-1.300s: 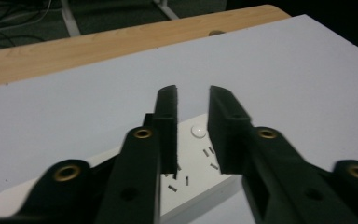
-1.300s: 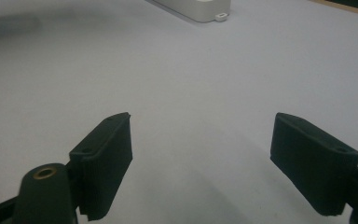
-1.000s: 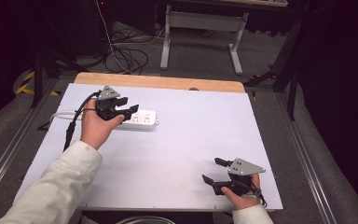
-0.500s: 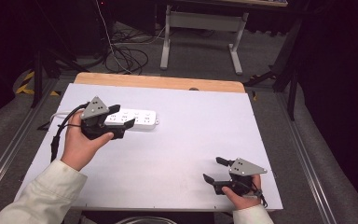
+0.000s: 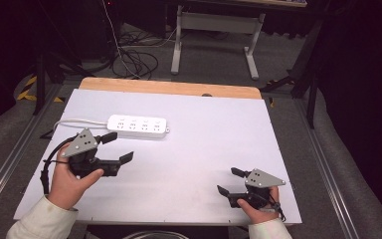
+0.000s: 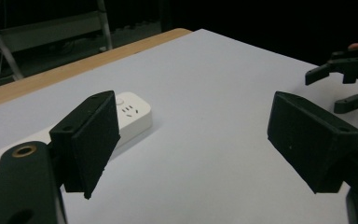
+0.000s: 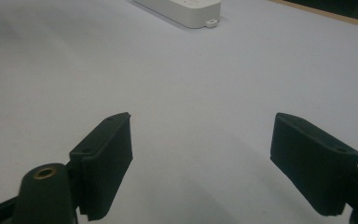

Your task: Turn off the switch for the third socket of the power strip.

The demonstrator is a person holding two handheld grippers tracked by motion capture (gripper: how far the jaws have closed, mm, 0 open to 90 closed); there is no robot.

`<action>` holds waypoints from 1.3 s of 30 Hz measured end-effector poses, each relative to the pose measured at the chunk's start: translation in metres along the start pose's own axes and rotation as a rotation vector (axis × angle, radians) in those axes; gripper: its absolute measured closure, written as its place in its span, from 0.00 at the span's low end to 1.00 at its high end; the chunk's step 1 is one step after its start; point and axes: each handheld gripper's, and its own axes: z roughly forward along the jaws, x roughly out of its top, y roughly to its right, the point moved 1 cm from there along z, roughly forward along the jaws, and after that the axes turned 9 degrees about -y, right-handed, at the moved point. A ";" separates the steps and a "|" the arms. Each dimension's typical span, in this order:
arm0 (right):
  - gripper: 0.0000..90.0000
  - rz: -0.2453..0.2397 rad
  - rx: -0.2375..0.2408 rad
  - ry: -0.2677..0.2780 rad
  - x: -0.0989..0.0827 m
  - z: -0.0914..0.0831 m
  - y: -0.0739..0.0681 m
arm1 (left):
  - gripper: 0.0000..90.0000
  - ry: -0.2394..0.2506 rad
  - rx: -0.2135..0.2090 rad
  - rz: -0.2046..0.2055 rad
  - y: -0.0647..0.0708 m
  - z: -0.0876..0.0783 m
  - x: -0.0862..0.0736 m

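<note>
White table point(image 5: 194, 149) bears power strip point(image 5: 138, 126); dark, perhaps cabled, floor point(image 5: 134, 55) behind.

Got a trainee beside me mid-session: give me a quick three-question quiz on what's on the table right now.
1. True or false: the left gripper is shut on the white power strip.
2. Which gripper is nearer the power strip? A) left B) right gripper
3. Fill in: the strip's cable leaves its ___ end, as the high view shows it.

Key:
1. False. Its jaws stand open and apart from the strip, nothing between them.
2. A. The right one sits open at the table's near right corner.
3. Left.
</note>
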 end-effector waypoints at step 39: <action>0.21 -0.005 0.021 -0.020 -0.003 0.000 0.002 | 0.18 -0.009 -0.008 -0.058 0.002 -0.005 -0.101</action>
